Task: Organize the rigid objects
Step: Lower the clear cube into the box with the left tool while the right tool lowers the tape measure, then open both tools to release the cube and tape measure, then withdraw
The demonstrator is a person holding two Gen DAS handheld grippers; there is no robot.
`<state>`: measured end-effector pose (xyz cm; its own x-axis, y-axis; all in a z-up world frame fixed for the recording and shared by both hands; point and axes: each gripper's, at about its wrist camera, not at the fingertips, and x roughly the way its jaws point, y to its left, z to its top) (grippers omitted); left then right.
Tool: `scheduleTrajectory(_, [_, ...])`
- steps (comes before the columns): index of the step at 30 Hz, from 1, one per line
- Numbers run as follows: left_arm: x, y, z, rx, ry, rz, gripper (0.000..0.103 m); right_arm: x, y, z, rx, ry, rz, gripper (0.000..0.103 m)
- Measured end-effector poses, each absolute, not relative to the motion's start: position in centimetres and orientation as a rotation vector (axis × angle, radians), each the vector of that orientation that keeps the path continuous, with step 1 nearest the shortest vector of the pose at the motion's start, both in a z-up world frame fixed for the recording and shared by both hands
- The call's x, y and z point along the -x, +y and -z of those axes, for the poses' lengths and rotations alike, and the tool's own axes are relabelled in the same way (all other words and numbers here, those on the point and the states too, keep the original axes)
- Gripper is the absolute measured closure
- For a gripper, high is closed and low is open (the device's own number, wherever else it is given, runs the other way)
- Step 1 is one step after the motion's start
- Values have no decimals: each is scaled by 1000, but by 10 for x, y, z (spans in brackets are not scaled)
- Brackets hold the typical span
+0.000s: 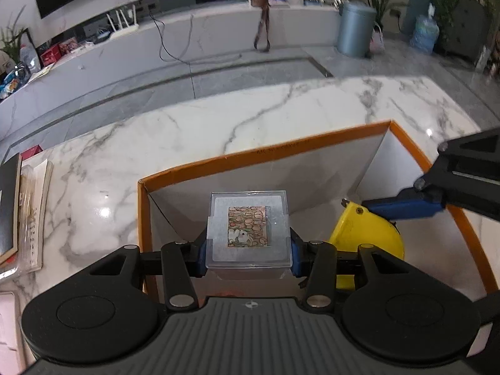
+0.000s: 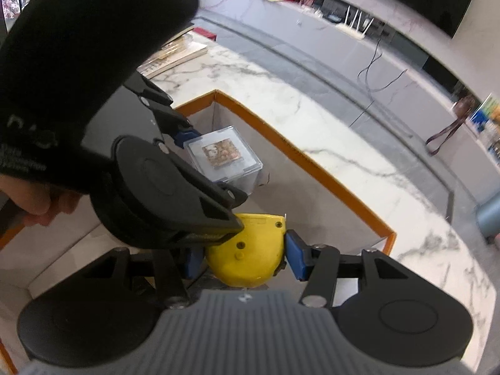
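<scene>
Surface: marble-veined table [image 1: 218,118], with an orange-rimmed box [image 1: 265,153] set on it; a grey floor and a long white ledge are seen beyond.
Left gripper [image 1: 249,251]: clamped on a clear plastic case [image 1: 249,231] carrying a printed picture, with blue pads pressed on both side walls; the case is held inside the box, near its left wall.
Right gripper [image 2: 243,256]: blue pads are seen at either side of a yellow tape measure [image 2: 250,250]; the right pad appears to touch it, the left pad is partly hidden by the other tool, so a firm hold cannot be confirmed.
Location of task items: both are within the box, the case to the left and slightly farther, the tape measure just to its right.
Risk, collision: the two tools overlap closely in the right wrist view; a knock is judged possible if either is withdrawn carelessly.
Risk, slip: the case has smooth walls and could slide if released above the floor of the box.
Risk, tape measure: its rounded body could roll when let go.
Count: one box, one case, one tape measure, two grippers.
Far left: books [image 1: 18,212] are stacked at the table edge.
</scene>
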<state>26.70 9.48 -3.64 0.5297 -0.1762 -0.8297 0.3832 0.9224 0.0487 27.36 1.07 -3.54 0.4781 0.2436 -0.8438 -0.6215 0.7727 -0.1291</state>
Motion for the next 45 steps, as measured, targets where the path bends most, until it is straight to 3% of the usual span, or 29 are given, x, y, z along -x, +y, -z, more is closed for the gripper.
scheduleTrajectory(16, [-272, 85, 39, -258, 941, 286, 51, -312, 20, 72, 537, 1025, -469, 50])
scheduleTrajectory(40, [-263, 56, 59, -335, 950, 253, 50, -275, 12, 51, 528, 908, -472, 45])
scheduleTrajectory(43, [-263, 58, 60, -333, 953, 239, 48, -274, 8, 52, 517, 907, -474, 45])
scheduleTrajectory(45, [-262, 59, 61, -325, 957, 224, 36, -271, 0, 53, 519, 906, -476, 44])
